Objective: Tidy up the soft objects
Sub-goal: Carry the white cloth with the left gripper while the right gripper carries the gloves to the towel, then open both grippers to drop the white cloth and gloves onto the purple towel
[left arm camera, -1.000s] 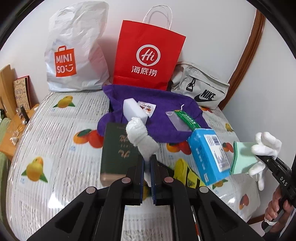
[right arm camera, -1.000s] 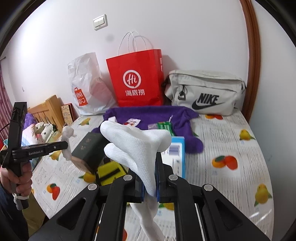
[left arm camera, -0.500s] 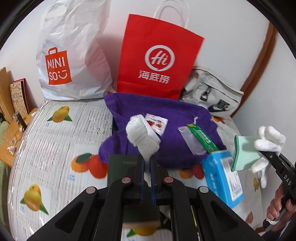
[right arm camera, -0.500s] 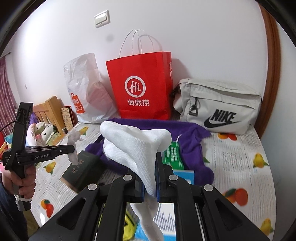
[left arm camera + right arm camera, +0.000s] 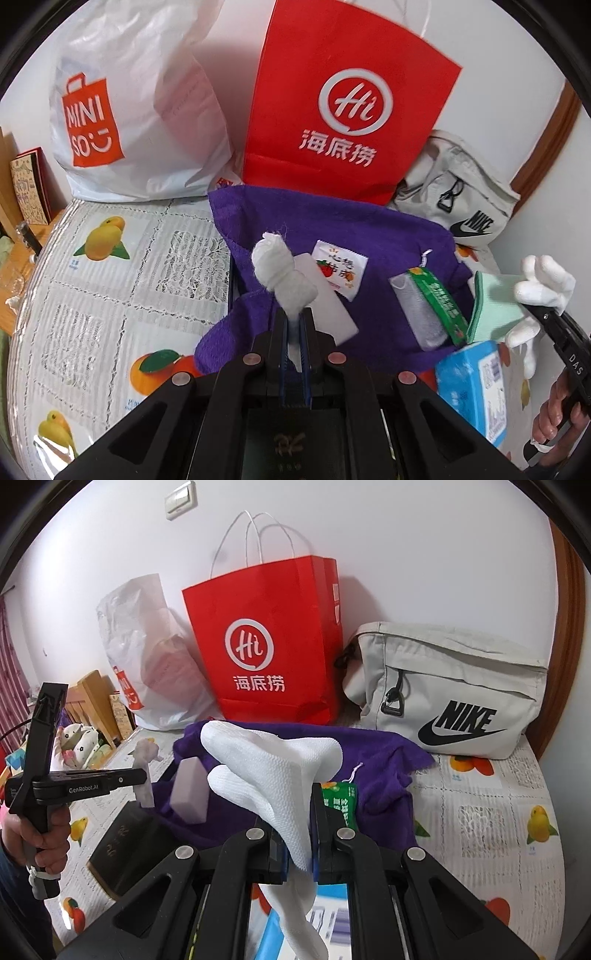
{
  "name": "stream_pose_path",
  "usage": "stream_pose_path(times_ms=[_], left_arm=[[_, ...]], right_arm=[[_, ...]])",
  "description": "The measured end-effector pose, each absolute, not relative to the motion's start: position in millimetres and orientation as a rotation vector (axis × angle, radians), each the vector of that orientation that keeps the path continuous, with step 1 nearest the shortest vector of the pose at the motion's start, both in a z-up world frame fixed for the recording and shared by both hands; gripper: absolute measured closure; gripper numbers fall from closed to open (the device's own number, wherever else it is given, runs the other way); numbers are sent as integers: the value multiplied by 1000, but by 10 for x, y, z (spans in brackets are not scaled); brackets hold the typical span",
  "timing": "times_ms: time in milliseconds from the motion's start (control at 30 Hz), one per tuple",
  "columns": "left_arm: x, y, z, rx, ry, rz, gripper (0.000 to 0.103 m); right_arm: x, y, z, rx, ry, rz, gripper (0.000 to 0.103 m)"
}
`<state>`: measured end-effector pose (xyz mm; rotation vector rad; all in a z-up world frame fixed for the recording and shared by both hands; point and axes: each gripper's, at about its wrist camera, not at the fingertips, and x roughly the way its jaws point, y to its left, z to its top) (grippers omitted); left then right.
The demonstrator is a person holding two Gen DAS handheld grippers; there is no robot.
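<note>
My left gripper is shut on a rolled white sock and holds it up over the purple towel. My right gripper is shut on another white sock, whose toe droops below the jaws; it shows at the right of the left wrist view. The left gripper with its sock shows at the left of the right wrist view. A red paper bag, a white MINISO plastic bag and a grey Nike bag stand against the wall behind the towel.
On the towel lie a white block, a small snack packet and a green packet. A blue box, a mint cloth and a dark green book lie near. The fruit-print cover spans the bed.
Both grippers have moved forward toward the bags by the wall, each still holding its sock. The bags and towel now look larger and closer; the book has slid under the left gripper.
</note>
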<state>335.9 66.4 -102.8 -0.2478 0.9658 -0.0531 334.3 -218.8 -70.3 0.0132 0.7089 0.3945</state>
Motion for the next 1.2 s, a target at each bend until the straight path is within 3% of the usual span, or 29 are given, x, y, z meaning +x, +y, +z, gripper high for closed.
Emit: stream_pose_path(times_ms=[667, 767, 833, 900, 1000, 1200], left_arm=[[3755, 529, -1415, -232, 1079, -114, 96], [3779, 539, -1440, -228, 1085, -111, 95], [3779, 541, -1439, -221, 1087, -114, 83], [3764, 553, -1437, -208, 1085, -96, 69], [3728, 584, -1430, -208, 1088, -79, 64], [3576, 604, -1339, -200, 1080, -79, 55]], right_arm=[[4046, -1749, -1251, -24, 916, 483, 92], [4084, -1732, -1296, -36, 935, 468, 79], [4084, -1741, -1298, -38, 939, 462, 46], [4041, -1761, -1259, -50, 911, 446, 36], [3967, -1808, -1184, -65, 883, 437, 30], [3814, -1921, -1069, -49, 865, 412, 30]])
